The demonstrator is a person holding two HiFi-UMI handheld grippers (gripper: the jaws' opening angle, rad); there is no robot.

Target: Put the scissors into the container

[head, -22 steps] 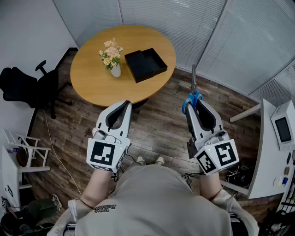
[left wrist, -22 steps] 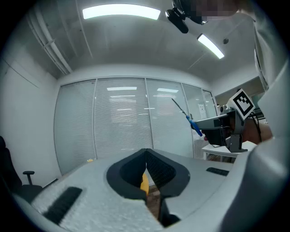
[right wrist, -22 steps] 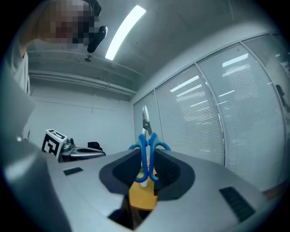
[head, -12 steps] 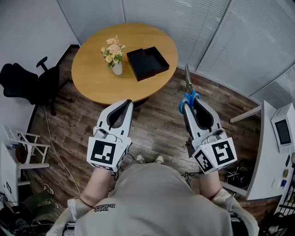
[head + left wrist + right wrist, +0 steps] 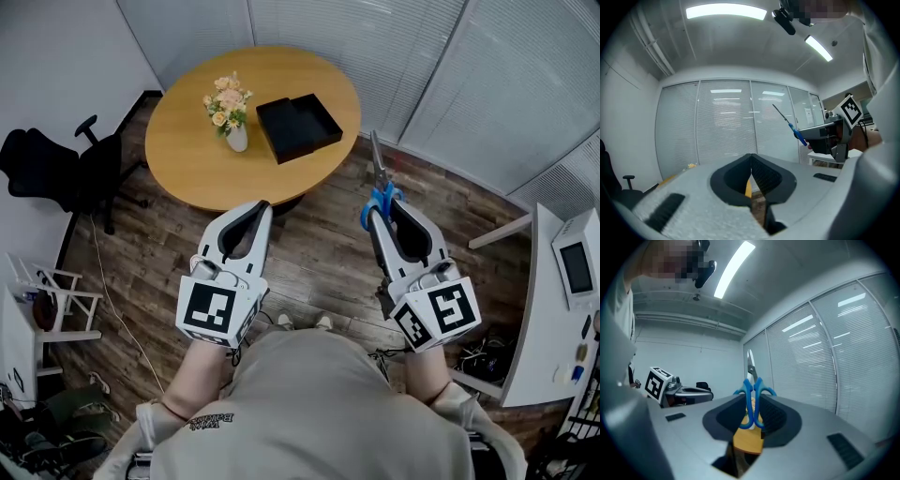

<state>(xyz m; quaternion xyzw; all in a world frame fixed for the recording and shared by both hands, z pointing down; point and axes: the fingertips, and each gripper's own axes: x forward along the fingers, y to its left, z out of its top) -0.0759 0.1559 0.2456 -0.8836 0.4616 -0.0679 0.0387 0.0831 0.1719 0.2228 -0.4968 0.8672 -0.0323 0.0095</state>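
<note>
One scissors pair (image 5: 377, 184) nearer one container (image 5: 298, 129), gripped by right fingers (image 5: 813, 425); left fingers (image 5: 684, 187) closed.

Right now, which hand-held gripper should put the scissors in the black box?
Right, probably. The right hand-held gripper holds the scissors by their blue handles; the left hand-held gripper is shut and empty. The container sits ahead.

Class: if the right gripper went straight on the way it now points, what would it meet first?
Probably the window blinds: the right gripper, shut on the scissors, aims just past the right edge of the round table. Depth is unclear, so that edge is possible.
</note>
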